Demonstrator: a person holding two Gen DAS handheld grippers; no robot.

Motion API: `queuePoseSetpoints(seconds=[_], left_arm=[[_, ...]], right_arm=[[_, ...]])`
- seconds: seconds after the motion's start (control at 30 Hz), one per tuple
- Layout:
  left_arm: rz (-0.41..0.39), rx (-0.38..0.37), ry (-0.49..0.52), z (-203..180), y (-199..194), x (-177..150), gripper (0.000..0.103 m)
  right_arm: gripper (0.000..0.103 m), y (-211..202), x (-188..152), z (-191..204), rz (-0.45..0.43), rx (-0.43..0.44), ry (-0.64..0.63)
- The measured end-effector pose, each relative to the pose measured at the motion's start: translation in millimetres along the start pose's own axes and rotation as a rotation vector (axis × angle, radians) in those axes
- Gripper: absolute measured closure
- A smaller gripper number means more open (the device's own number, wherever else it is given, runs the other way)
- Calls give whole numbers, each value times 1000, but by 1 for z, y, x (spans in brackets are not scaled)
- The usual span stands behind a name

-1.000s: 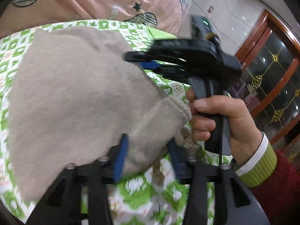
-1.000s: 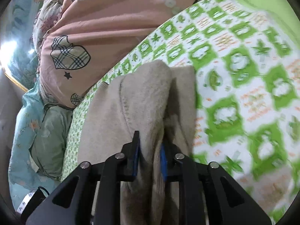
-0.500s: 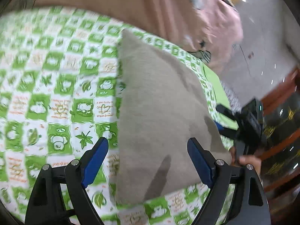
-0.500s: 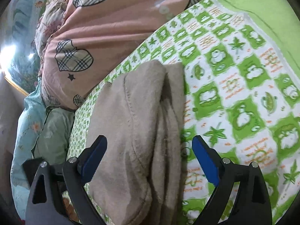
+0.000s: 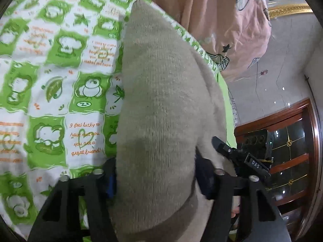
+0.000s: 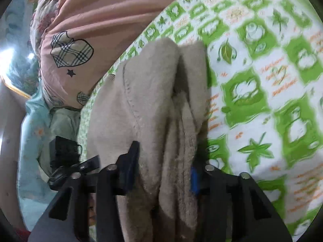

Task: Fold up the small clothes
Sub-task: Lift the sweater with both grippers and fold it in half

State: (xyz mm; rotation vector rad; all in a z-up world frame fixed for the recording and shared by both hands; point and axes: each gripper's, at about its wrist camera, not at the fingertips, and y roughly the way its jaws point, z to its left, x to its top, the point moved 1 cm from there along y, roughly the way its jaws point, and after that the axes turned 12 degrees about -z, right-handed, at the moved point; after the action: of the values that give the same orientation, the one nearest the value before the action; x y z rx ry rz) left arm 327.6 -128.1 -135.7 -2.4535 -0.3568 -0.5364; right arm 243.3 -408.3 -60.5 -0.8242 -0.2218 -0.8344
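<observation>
Two views of one beige knit garment [image 5: 161, 92], spread on a green-and-white checked sheet [image 5: 50, 84] with a pink quilt [image 6: 105, 20] bunched behind. From the left wrist: smooth folded upper face of the garment, near end bulging between the fingers of the left gripper [image 5: 155, 178], jaws just closed in from wide and now snug against the cloth on both sides, blue pads mostly buried; printed orange phrases on the sheet readable here only; at the right edge, the right gripper [image 5: 240, 157] seen from outside, tip against the garment's far side, with a wood-framed glass door [image 5: 292, 145] behind. From the right wrist: the garment's other side, stacked layers and a stitched seam visible, several fuzzy edges running down between the fingers of the right gripper [image 6: 163, 173], jaws likewise just narrowed onto the bundled layers; pale blue bedding [image 6: 30, 141] at the left, and the left gripper [image 6: 66, 161] low beside the cloth.
</observation>
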Motion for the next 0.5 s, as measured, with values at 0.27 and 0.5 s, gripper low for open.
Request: queuePoseSetpoints(seconds=[0.27, 0.5], left_arm=[[-163, 136, 89, -13, -108, -35, 56], [-287, 241, 52, 26, -224, -48, 56]], right_arm=[[69, -7, -34, 72, -28, 113, -99], [69, 45, -92, 154, 87, 278, -188]])
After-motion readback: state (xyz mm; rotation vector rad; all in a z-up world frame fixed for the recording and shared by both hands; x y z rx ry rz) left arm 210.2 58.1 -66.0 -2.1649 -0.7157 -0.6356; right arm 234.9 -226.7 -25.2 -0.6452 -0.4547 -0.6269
